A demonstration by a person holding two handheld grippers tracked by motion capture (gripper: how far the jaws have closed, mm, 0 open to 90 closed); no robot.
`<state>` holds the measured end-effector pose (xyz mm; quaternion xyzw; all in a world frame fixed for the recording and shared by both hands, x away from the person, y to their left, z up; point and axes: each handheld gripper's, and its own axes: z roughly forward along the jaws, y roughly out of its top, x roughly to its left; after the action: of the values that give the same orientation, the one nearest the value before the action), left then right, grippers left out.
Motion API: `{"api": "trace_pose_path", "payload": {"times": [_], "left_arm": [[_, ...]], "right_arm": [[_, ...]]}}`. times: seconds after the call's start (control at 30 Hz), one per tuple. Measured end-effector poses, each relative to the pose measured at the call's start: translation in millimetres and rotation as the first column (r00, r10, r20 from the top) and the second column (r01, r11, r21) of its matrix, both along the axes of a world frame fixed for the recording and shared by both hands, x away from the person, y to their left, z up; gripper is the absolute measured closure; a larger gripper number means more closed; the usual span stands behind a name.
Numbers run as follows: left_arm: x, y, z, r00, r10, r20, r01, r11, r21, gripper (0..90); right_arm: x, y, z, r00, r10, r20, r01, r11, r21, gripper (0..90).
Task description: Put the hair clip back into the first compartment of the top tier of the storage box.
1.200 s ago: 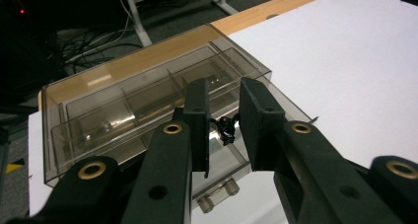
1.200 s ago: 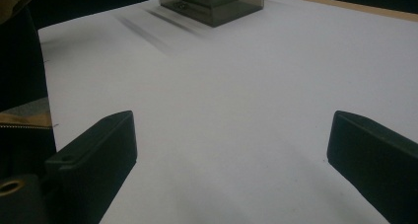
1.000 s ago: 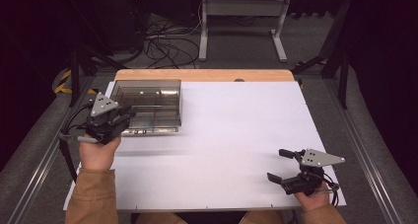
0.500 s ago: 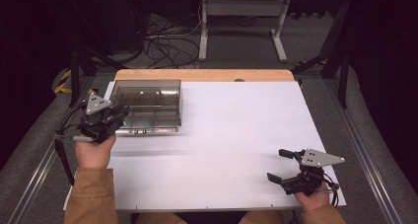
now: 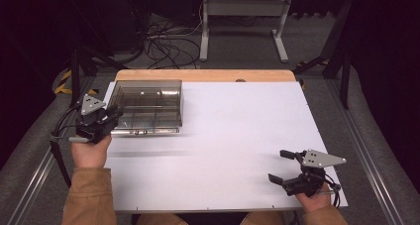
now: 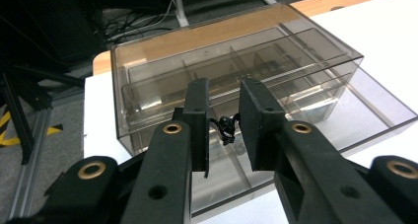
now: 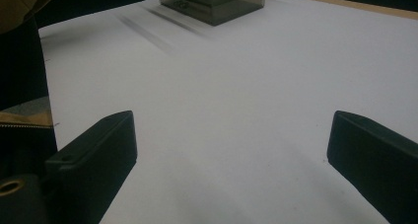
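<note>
Grey carpet floor (image 5: 34,150), tangled cables (image 5: 163,36), dark room behind

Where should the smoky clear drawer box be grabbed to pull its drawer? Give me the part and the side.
Take the small black pull low on the front of the drawer box. Come in level from that front face with one jaw on each side of it. The box walls are smooth and broad, and the pull looks like the only narrow part that sticks out. The left gripper faces it.

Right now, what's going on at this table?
A person is working with a gripper in each hand. The left gripper is at the near side of a smoky clear compartment box, its jaws closed on a small black object. The right gripper rests apart over the white table, jaws open and empty.
</note>
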<state>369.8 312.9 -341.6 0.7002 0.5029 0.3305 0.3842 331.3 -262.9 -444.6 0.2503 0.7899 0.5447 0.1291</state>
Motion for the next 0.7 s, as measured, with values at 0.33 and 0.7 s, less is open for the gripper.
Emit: {"api": "trace_pose_path", "payload": {"times": [0.33,0.7], "left_arm": [[5.4,8.1,-9.2,0.9996,0.025,-0.011,-0.025,0.9996,-0.012,74.8],[13.8,15.0,-24.6,0.9989,0.037,-0.028,-0.038,0.9989,-0.027,74.8]], "right_arm": [[0.5,0.7,-0.5,1.0,0.002,-0.004,-0.002,1.0,0.0,5.2],[1.8,1.9,-1.5,0.9999,0.007,-0.009,-0.007,1.0,-0.004,5.3]]}}
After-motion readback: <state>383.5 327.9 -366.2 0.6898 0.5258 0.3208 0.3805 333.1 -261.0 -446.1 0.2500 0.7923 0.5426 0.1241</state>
